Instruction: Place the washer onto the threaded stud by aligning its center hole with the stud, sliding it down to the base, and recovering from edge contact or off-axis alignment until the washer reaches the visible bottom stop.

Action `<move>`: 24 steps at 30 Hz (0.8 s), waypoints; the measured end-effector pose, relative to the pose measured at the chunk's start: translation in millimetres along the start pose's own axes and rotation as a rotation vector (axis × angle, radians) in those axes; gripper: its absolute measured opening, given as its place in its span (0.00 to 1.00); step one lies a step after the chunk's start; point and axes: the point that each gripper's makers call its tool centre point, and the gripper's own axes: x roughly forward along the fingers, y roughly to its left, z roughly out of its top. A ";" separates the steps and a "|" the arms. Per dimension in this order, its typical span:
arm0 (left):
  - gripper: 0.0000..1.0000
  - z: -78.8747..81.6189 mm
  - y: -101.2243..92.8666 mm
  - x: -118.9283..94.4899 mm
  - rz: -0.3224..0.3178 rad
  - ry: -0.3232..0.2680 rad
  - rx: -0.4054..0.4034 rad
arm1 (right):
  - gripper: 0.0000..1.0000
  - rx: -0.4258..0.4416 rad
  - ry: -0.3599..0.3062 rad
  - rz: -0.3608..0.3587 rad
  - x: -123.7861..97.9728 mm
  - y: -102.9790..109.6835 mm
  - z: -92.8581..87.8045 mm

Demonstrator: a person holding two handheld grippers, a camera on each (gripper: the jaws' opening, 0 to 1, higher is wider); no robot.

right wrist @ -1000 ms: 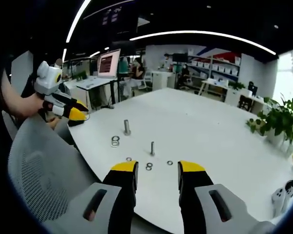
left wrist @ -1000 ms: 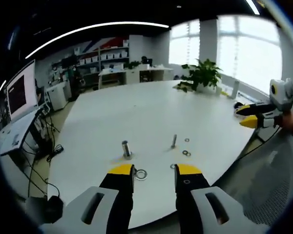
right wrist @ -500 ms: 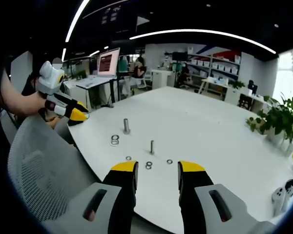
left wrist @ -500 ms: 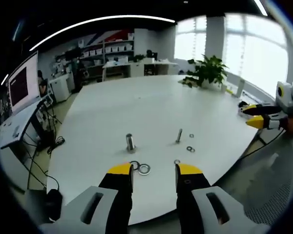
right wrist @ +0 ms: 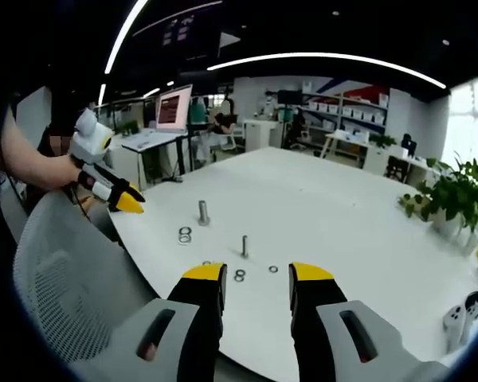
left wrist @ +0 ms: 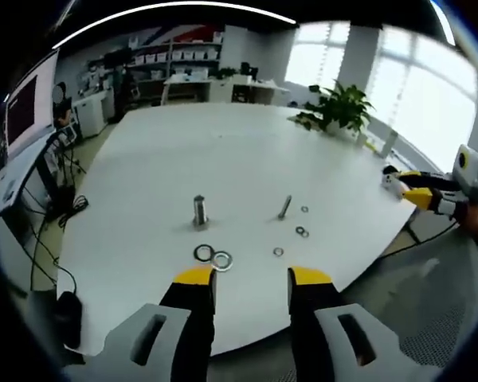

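Fingers (left wrist: 196,280) of the left gripper (left wrist: 243,278) spread empty above two washers (left wrist: 213,256) lying flat on the white table (left wrist: 223,159), near the threaded stud (left wrist: 284,207). Right gripper (right wrist: 255,274) likewise open. Thin, stiff, likely slippery steel; best pinched across its rim.

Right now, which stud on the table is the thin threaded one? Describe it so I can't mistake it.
On the white table, near the edge by the grippers, two metal posts stand. The threaded stud is the slimmer one, with small washers scattered beside it; the thicker post has two larger rings before it.
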 end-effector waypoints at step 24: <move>0.32 -33.4 19.2 98.4 -0.034 0.335 0.223 | 0.33 -0.009 0.017 -0.013 0.9 -2.6 -3.3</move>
